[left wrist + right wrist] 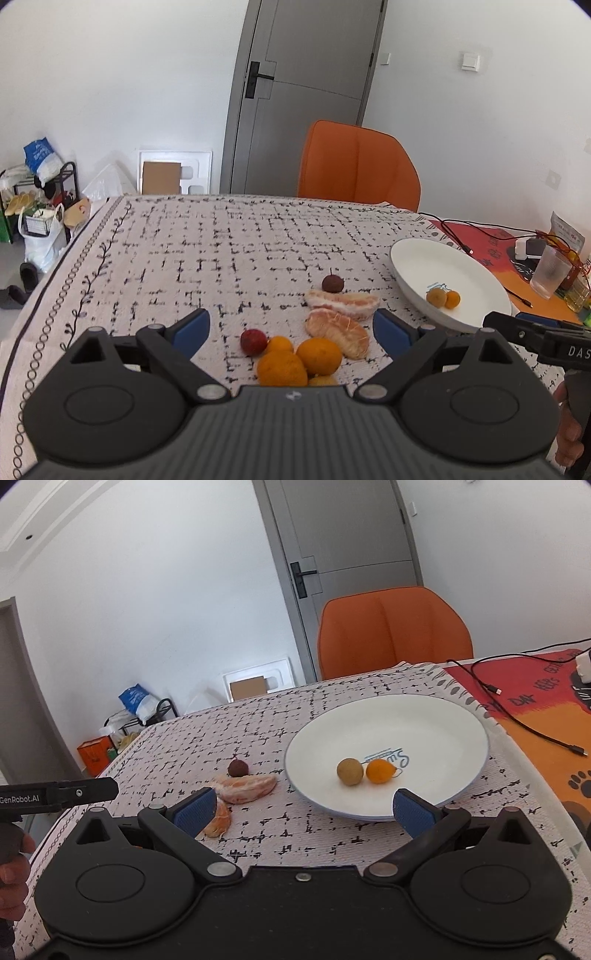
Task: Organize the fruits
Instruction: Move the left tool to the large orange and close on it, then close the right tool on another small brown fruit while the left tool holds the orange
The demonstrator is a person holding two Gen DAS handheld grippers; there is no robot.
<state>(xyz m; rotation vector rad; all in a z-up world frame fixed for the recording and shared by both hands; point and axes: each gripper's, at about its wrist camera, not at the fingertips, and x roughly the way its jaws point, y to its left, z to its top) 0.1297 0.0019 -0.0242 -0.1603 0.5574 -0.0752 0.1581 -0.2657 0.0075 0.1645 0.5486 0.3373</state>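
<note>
My left gripper point(291, 328) hangs over the patterned white tablecloth point(207, 251) with its blue-padded jaws spread wide and nothing between them. Just beyond and below it lies the loose pile of fruit: a small red round fruit point(253, 342) on the left, three orange mandarins clustered beside it, the largest mandarin point(282, 369) nearest me, another mandarin point(319, 356) to its right and a smaller one point(279, 345) behind. Two peeled pale-pink pomelo segments lie farther out, the near segment point(338, 332) touching the mandarins and the far segment point(341, 304) just beyond it. A dark brown round fruit with a stem point(332, 283) sits at the far edge of the pile, just beside the far segment.

My right gripper point(304, 808) is likewise wide open and holds nothing; its right pad overlaps the near rim of the round white ceramic plate point(461, 716) in the right wrist view, though I cannot tell whether it touches. Inside the plate, near its centre, a tan-brown round fruit point(349, 771) and a small orange kumquat-like fruit point(380, 771) sit touching, side by side. The plate stands to the right of the fruit pile, apart from it.

An orange upholstered chair point(358, 166) stands at the far side of the table, before a grey door point(306, 74).
</note>
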